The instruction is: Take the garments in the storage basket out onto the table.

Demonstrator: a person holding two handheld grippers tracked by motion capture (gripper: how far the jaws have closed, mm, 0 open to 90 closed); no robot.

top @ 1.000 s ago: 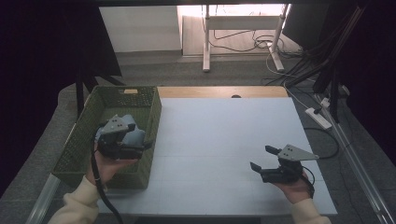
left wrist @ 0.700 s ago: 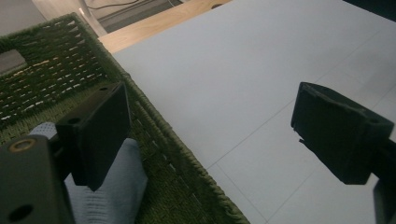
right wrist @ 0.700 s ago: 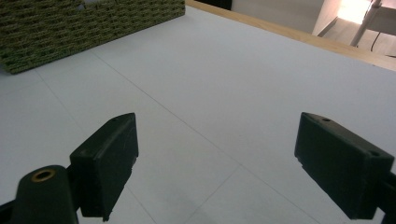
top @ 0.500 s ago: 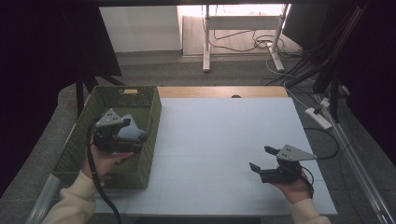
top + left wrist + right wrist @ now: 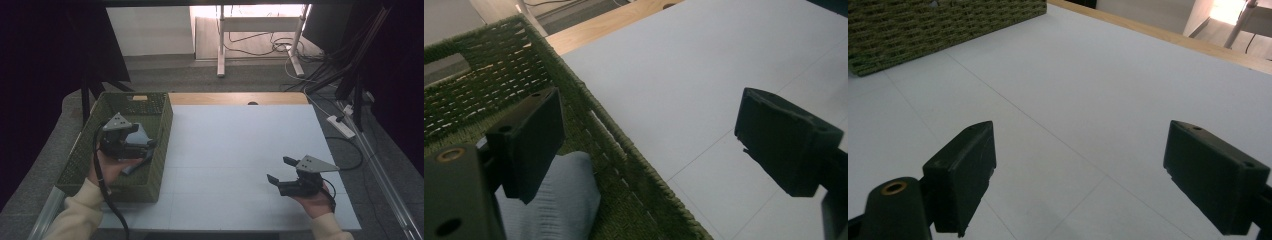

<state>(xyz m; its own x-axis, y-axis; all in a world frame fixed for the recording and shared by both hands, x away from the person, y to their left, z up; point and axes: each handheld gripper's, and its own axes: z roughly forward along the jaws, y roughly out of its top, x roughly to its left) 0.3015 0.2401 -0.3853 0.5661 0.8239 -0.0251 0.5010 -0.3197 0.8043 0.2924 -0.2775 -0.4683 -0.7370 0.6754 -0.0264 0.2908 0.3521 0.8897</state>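
Observation:
A green woven basket stands on the left part of the white table. Inside it lies a grey-blue cloth, seen close up as ribbed fabric under one jaw. My left gripper hovers over the basket's inside near its right wall. In its own view the left gripper is open, straddling the basket rim, with nothing between the jaws. My right gripper rests low over the table at the front right. That right gripper is also open and holds nothing.
A wooden strip edges the table's far side. Beyond it are a white stand and loose cables on the floor; a power strip lies to the right. The basket's wall shows far off in the right gripper view.
My left gripper has drifted slightly back and to the left above the basket. The right gripper has stayed where it was.

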